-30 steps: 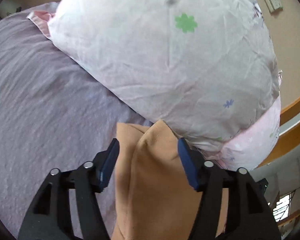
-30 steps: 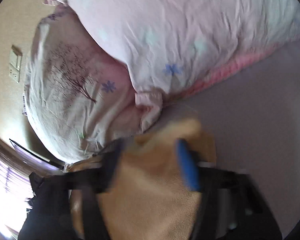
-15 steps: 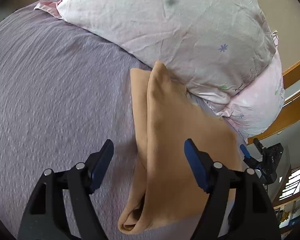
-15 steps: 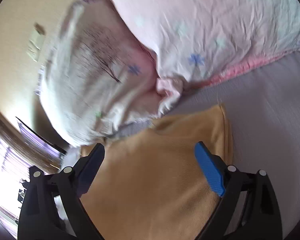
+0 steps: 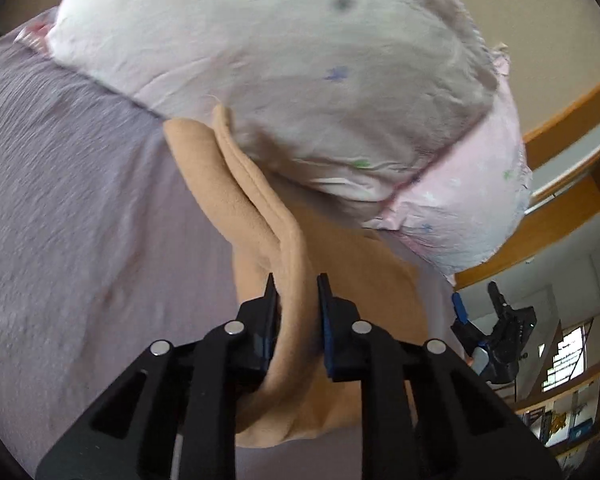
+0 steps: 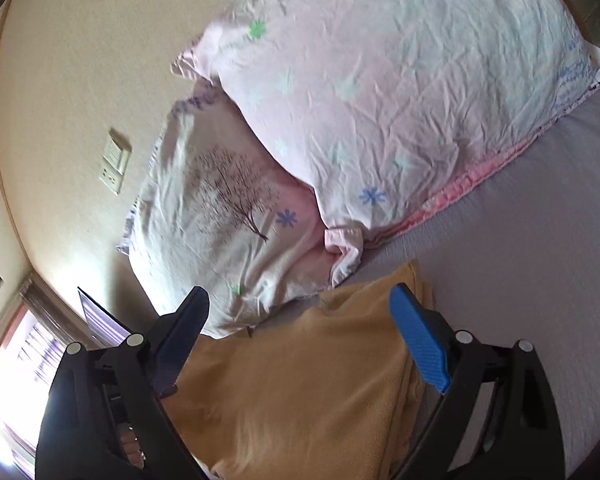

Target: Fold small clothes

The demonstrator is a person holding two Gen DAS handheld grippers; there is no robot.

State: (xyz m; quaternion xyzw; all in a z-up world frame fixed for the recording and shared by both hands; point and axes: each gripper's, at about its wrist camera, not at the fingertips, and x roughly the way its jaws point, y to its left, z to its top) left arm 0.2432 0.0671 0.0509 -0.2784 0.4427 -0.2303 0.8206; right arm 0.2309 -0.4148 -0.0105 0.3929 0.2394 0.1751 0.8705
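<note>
A tan folded garment [image 5: 256, 216] lies on the lilac bed sheet [image 5: 80, 208], its far end against the pillows. My left gripper [image 5: 297, 285] is shut on a raised fold of the garment's edge. In the right wrist view the same tan garment [image 6: 300, 380] lies under my right gripper [image 6: 300, 304], which is open and holds nothing, its fingers spread above the cloth. The right gripper [image 5: 460, 312] also shows small at the right of the left wrist view.
Two pale floral pillows [image 6: 380, 92] are stacked at the head of the bed, close to the garment. A beige wall with a switch plate [image 6: 114, 166] stands behind them. A wooden bed frame [image 5: 560, 128] and a bright window [image 6: 16, 364] are at the side.
My left gripper has closed on a fold of the tan garment; it was open half a second ago. My right gripper has pulled back and stays open over the cloth.
</note>
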